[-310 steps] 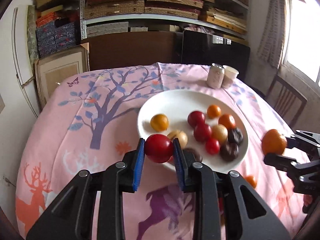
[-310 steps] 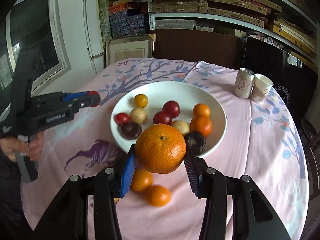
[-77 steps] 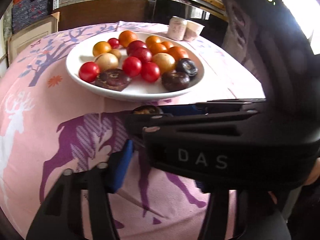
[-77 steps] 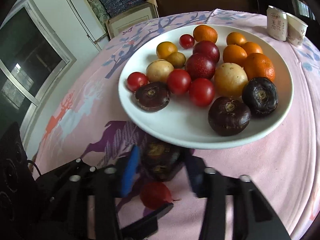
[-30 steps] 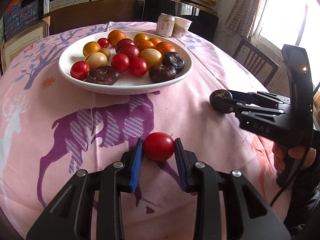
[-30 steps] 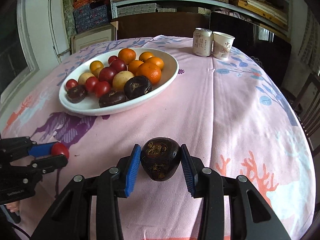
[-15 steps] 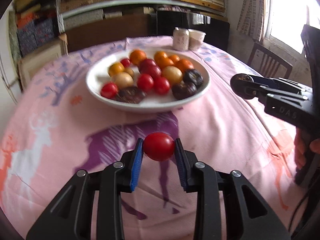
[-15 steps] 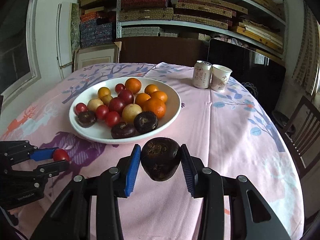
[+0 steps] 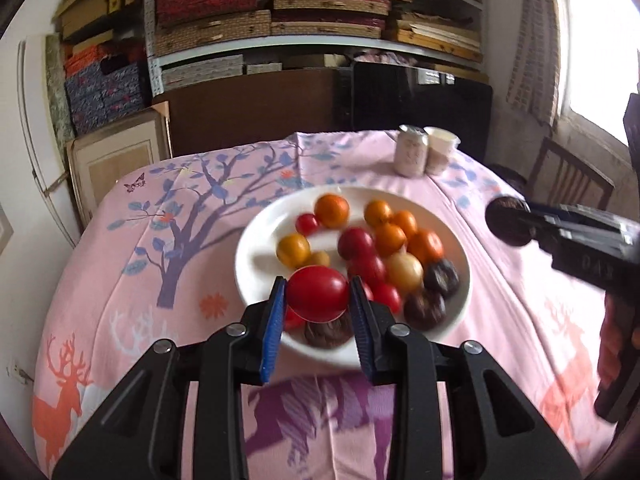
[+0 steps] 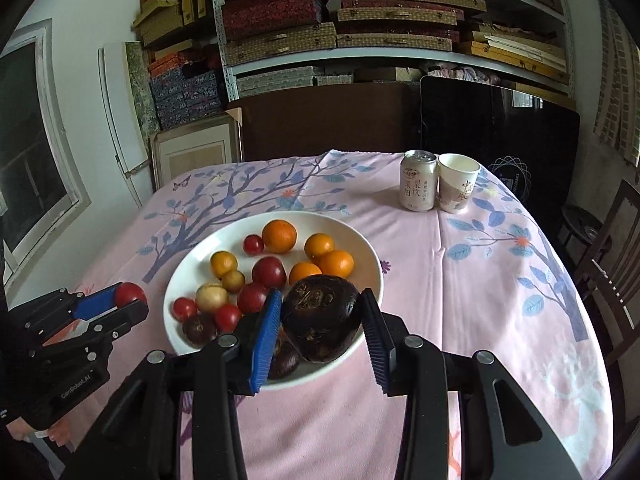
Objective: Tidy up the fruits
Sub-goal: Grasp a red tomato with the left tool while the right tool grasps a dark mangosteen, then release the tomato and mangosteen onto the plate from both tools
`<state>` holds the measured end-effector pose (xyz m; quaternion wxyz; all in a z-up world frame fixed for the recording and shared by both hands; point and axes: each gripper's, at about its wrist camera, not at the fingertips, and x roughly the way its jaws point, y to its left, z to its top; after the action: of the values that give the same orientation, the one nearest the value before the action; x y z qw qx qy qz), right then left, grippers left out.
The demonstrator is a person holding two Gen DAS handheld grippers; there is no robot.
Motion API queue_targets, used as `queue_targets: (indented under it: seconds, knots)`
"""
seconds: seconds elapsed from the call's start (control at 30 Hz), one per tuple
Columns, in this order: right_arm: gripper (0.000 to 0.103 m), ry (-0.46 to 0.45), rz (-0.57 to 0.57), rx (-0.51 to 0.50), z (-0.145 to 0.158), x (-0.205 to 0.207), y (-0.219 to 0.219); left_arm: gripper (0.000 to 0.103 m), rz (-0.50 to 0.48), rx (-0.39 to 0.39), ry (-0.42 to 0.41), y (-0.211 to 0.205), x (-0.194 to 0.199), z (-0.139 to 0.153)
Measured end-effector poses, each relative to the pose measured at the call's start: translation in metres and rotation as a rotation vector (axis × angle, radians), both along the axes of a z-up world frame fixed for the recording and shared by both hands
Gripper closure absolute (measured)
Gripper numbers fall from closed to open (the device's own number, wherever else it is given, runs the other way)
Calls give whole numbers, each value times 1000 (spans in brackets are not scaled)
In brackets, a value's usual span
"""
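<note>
A white plate (image 9: 256, 240) (image 10: 188, 264) on the pink tablecloth holds several oranges, red tomatoes, yellow fruits and dark brown fruits. My left gripper (image 9: 318, 300) is shut on a red tomato (image 9: 318, 298) and holds it in the air over the plate's near edge; it shows at the left of the right wrist view (image 10: 120, 300). My right gripper (image 10: 320, 320) is shut on a dark brown fruit (image 10: 322, 316) above the plate's near right rim; it shows at the right of the left wrist view (image 9: 512, 220).
A drink can (image 10: 418, 186) and a paper cup (image 10: 458, 188) stand at the table's far right. A wooden chair (image 10: 616, 264) is past the right edge. A dark cabinet (image 10: 320, 120) and shelves of boxes stand behind the table.
Both grippers have lifted their fruit higher and moved in over the plate's near rim. The plate now lies closer below the held tomato and the dark fruit.
</note>
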<state>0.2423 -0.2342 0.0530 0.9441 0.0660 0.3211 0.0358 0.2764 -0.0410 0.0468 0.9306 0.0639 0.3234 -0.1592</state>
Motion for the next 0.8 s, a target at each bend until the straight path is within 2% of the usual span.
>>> queue_targets:
  seconds: [0.1, 0.2, 0.27, 0.3, 0.4, 0.47, 0.53, 0.67, 0.77, 0.8]
  knots:
    - [62, 6, 15, 32, 5, 25, 1, 72, 34, 22, -5, -7, 32, 6]
    - [62, 14, 39, 24, 6, 52, 6, 72, 9, 62, -32, -19, 56, 5]
    - [62, 2, 42, 6, 8, 71, 11, 72, 0, 55, -16, -25, 70, 1]
    - [62, -6, 48, 25, 7, 80, 12, 72, -1, 30, -4, -26, 77, -1]
    - [62, 14, 55, 146, -3, 99, 12, 72, 12, -112, 28, -18, 95, -10]
    - [62, 8, 47, 154, -7, 107, 19, 72, 33, -196, 54, -11, 109, -16]
    - [62, -18, 51, 121, -10, 114, 29, 72, 41, -178, 57, -13, 120, -18]
    - [62, 28, 86, 120, -24, 130, 39, 72, 31, -79, 9, -21, 124, -27]
    - [62, 58, 85, 120, -31, 132, 38, 72, 52, -88, 32, -20, 124, -36]
    - [62, 55, 77, 106, -31, 132, 37, 72, 46, -65, 24, -23, 122, -37]
